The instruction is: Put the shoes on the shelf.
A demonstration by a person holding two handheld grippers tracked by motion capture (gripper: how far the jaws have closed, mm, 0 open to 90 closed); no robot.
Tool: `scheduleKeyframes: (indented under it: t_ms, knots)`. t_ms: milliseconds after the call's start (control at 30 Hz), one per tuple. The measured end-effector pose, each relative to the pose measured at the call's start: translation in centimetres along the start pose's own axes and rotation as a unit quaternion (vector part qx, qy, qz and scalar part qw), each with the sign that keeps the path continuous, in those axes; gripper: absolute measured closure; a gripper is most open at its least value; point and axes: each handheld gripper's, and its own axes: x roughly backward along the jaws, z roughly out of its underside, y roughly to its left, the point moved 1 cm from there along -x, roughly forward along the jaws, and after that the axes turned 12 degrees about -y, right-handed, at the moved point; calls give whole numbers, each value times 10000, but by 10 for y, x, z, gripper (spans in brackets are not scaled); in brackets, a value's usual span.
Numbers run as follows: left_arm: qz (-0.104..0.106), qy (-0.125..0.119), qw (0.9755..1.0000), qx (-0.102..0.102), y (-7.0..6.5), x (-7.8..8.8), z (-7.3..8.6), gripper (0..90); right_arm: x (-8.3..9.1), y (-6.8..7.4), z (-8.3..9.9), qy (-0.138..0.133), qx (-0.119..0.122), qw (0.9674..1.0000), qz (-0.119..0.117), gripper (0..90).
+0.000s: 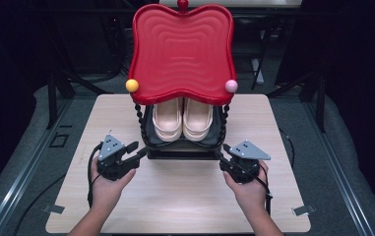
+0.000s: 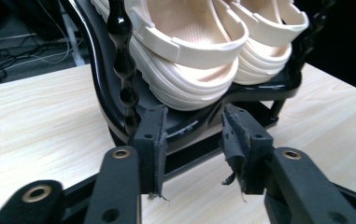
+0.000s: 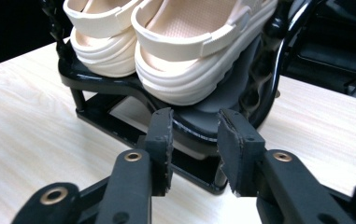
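- High view: red tray [image 1: 182,49] roofing rack [image 1: 183,147]; shoes [image 1: 182,120] beneath, on worktop [image 1: 175,196].
- Gripper views: left gripper [image 2: 192,140] and right gripper [image 3: 194,142], fingers released, empty, at rack base.

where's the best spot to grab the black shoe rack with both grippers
Probably the shoe rack by the front corners of its lower black shelf, one gripper from each side, left gripper and right gripper. That edge is thin, sticks out below the sandals, and both sets of open jaws already face it.

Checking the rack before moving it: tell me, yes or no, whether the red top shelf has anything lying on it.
No. In the high view the red top shelf is bare, and the pair of cream sandals sits on the black shelf below.
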Motion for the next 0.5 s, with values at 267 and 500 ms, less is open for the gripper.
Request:
scheduleKeyframes:
  t_ms: [267, 500]
  knots:
    - [29, -21, 10000, 17, 3, 24, 15, 543, 24, -6, 9, -70, -168, 9998, -47, 561]
    - [66, 104, 9999, 12, 2, 42, 38, 532, 38, -5, 22, -19, -231, 9997, -51, 542]
